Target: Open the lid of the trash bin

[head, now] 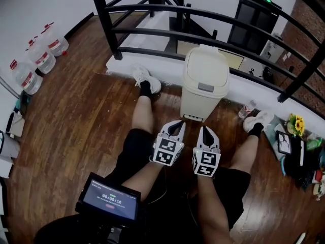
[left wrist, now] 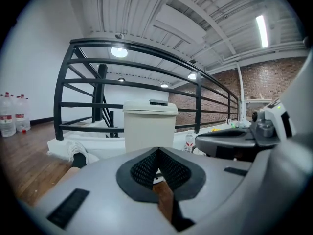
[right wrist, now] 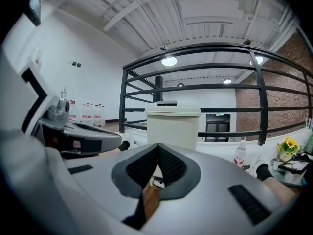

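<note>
Side by side, left gripper (head: 177,123) and right gripper (head: 205,129), ribbed black jaws pressed together, empty, aim at the smooth cream plastic trash bin (head: 203,93), lid down.

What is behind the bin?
A black railing on a white ledge runs right behind the bin, and a dark door stands farther back. The bin covers the stretch of ledge and lower rail directly behind it.

I hold my left tongs (head: 177,124) and right tongs (head: 205,130) side by side, pointing forward — both jaws pressed together, gripping nothing.
</note>
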`<state>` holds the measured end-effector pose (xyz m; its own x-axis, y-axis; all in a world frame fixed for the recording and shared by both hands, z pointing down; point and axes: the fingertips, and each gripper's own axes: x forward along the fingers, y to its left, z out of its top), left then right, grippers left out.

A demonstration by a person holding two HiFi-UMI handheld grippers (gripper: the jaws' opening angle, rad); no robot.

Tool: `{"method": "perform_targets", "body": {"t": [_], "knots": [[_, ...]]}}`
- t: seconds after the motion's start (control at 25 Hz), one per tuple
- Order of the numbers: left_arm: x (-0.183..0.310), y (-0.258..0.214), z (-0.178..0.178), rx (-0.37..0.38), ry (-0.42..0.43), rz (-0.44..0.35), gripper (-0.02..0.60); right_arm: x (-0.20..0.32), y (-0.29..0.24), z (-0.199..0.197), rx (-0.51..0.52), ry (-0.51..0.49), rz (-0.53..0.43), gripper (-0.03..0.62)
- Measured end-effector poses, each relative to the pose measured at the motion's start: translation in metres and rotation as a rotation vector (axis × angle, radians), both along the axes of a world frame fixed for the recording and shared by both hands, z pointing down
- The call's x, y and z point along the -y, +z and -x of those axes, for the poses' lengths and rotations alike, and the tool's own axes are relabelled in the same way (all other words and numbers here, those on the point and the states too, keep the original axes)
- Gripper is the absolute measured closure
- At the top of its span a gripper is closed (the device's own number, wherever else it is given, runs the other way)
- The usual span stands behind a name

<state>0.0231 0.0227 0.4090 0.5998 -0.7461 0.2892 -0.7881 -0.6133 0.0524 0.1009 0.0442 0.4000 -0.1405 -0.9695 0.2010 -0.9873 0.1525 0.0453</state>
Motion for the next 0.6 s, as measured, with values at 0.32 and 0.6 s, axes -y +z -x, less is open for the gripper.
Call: {"method": "perform_targets", "body": {"t": [0.32,0.6], "knots": [[0.002,0.002,0.004,-0.026,-0.016,0.015,0.583,-0.001,0.010,0.001,0.002,-0.004,0.016,0.589],[0.009,0.004,0.002,-0.013,0.000,0.010,0.583,0.006,0.010,-0.001,-0.010,0.001,0.008,0.589]]}}
